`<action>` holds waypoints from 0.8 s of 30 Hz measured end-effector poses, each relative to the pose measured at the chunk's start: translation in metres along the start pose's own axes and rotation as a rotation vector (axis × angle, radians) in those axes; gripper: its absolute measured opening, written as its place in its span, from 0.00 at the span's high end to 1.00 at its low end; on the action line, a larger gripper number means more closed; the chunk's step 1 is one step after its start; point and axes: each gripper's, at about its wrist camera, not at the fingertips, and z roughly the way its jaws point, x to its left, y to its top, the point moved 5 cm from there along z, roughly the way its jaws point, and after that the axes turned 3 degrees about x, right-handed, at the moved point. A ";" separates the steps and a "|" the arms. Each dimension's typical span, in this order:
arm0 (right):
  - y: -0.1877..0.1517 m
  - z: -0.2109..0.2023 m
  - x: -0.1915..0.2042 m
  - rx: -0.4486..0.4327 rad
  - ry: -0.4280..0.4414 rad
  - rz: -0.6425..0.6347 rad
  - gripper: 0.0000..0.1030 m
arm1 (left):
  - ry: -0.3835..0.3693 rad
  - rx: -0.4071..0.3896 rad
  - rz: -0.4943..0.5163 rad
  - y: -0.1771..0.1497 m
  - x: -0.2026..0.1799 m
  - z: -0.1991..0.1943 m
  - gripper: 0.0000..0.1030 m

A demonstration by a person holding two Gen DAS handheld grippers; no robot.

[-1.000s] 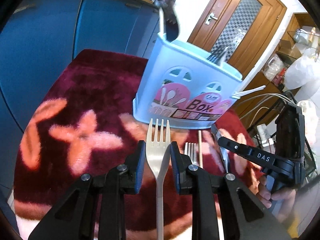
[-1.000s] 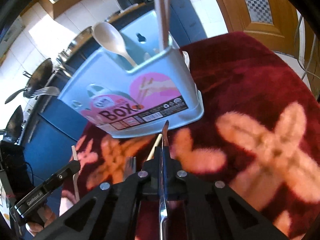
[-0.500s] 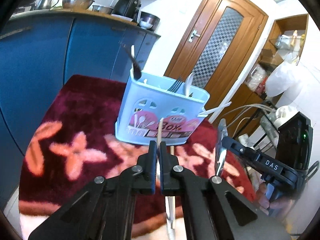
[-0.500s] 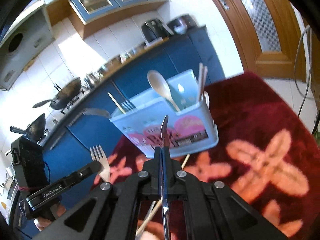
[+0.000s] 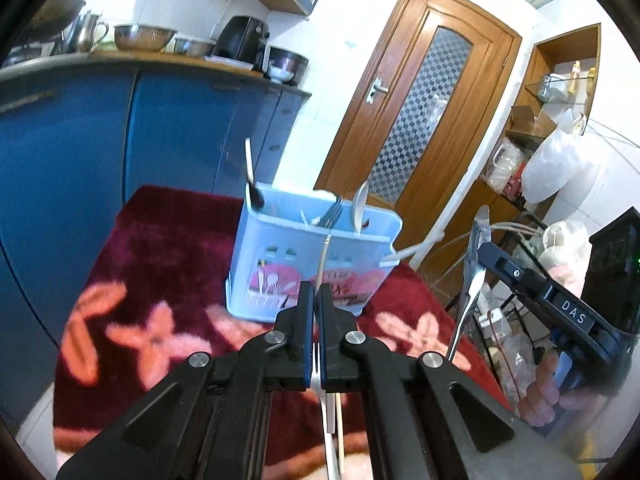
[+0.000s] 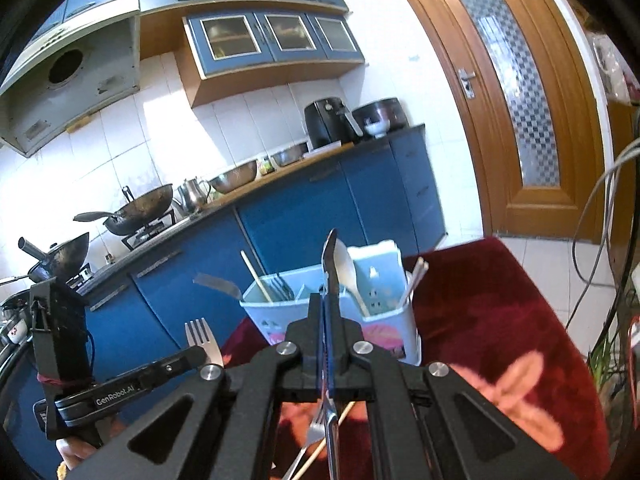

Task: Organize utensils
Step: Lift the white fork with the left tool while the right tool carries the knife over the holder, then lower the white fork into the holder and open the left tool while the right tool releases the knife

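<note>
From the left wrist camera, the left gripper [image 5: 316,312] is clamped on a fork [image 5: 323,254] seen edge-on, its long axis running straight ahead and up. The blue caddy [image 5: 312,264] stands directly beyond it on the red flowered cloth [image 5: 160,248], already holding a fork, spoons and chopsticks. Off to the right, the right gripper [image 5: 478,258] holds a knife [image 5: 476,264] upright, level with the caddy's right end.

From the right wrist camera, the right gripper [image 6: 324,312] is closed on the knife [image 6: 330,264], blade pointing up and forward at the caddy [image 6: 380,312] just ahead. The left gripper [image 6: 200,354] and its fork [image 6: 202,340] sit lower left, short of the caddy's left end. Both look about equally near. On the cloth below lie another fork [image 6: 314,432] and a chopstick [image 6: 320,440].
</note>
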 end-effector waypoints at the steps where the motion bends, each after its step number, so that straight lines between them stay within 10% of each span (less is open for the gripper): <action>1: 0.004 -0.001 0.001 -0.009 -0.001 -0.005 0.98 | 0.001 -0.011 0.003 0.003 -0.001 -0.002 1.00; 24: 0.086 0.028 0.000 -0.179 -0.046 -0.074 0.98 | 0.158 -0.267 0.157 0.137 -0.028 0.007 1.00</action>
